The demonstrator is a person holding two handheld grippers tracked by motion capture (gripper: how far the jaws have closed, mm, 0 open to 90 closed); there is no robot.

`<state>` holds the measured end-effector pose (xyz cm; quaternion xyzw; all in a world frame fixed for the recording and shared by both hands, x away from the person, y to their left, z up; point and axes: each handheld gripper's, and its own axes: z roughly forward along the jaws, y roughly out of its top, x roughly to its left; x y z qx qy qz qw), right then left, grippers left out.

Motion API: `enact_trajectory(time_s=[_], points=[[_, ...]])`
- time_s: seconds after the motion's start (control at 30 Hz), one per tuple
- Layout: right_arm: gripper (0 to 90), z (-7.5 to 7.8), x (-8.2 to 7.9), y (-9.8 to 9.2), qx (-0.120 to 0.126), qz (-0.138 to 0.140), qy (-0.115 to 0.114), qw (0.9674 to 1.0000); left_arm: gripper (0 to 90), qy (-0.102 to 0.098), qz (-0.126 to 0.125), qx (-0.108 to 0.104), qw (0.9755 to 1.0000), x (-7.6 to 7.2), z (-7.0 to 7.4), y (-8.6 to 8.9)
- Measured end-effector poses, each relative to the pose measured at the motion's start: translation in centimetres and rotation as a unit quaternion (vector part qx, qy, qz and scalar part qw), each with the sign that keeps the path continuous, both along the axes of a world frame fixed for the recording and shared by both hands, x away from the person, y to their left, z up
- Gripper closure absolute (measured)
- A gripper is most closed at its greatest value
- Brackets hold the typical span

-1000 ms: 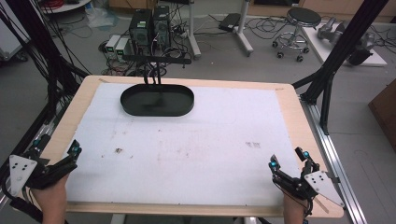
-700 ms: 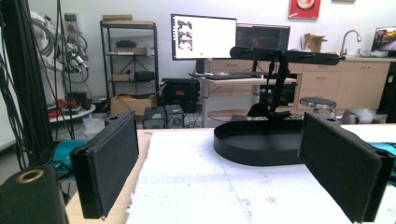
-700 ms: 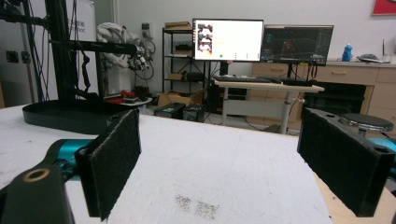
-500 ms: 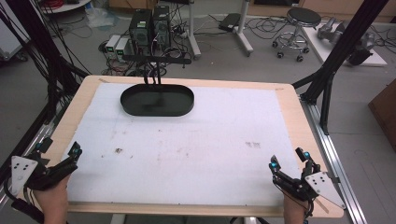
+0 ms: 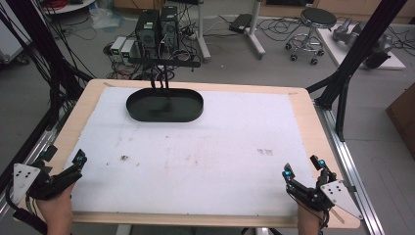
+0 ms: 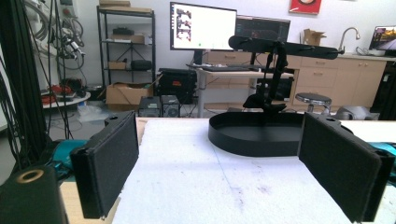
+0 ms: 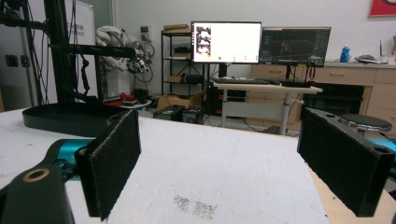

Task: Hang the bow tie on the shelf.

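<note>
White foam table (image 5: 195,161), black oval tray (image 5: 165,105)

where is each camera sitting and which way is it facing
High view: above the person's side, looking forward and down on the white table; left gripper, right gripper and both hands enter at the bottom corners.
Left gripper view: low at the near left corner, looking across the table to the black oval tray; its own open fingers frame it.
Right gripper view: low at the near right corner, facing the far edge and the monitors; its open fingers show.
All three views share the tray.
</note>
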<state>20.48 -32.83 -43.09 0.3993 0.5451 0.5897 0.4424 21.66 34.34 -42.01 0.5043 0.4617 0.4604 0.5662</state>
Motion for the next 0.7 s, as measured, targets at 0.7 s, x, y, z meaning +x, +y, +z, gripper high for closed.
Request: enact_trajectory(time_s=[0.7], points=[[12.5, 0.0, -0.03, -0.03, 0.002, -0.002, 0.001, 1.0, 12.9, 0.006, -0.007, 0.005, 0.9999, 0.19, -0.03, -0.16]])
